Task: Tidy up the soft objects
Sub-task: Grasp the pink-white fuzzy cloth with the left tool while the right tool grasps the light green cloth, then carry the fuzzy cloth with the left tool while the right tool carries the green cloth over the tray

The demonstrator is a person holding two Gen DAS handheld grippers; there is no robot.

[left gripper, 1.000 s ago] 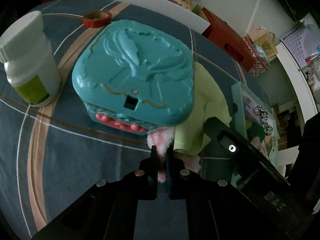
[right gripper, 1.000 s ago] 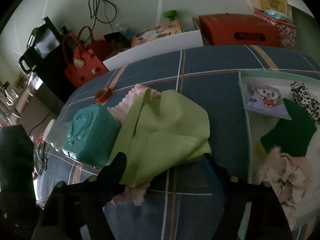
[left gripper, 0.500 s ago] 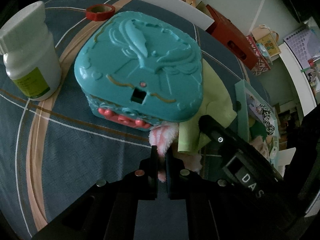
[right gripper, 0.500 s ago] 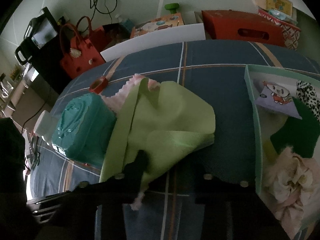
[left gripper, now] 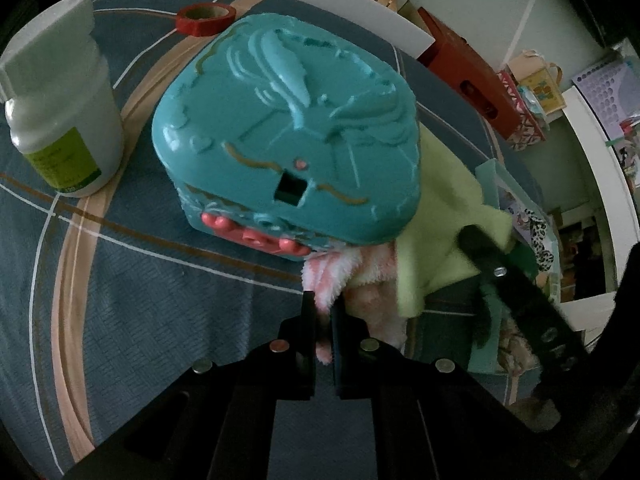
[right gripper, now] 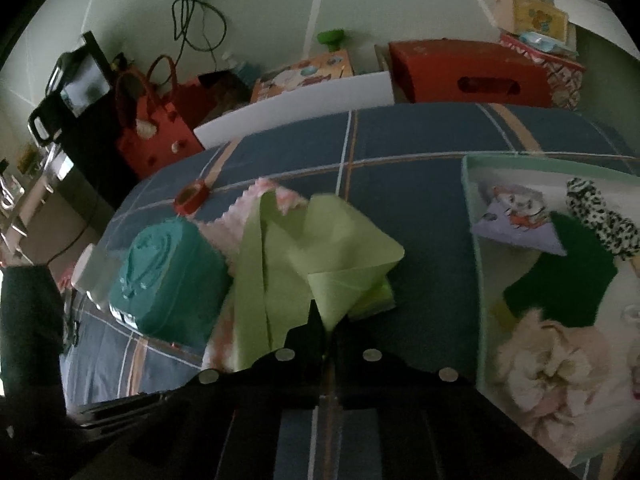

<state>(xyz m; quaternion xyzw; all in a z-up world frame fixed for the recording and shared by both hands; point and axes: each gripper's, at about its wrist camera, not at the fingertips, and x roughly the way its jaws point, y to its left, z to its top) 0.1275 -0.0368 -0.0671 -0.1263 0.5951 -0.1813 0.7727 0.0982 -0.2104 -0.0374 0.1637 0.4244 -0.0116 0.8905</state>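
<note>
With both grips set, I note: left gripper (left gripper: 322,312) clamps pink fluffy cloth (left gripper: 340,270) pinned under teal toy box (left gripper: 288,136); right gripper (right gripper: 328,324) pinches green cloth (right gripper: 320,256); storage bin (right gripper: 470,216) lies rightward, right hand nearer.

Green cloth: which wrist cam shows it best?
Right wrist view. The green cloth sits mid-frame, its folds and edges visible, with the right gripper shut on its near corner. In the left wrist view only a strip shows, behind the teal box and crossed by the right gripper's finger.
</note>
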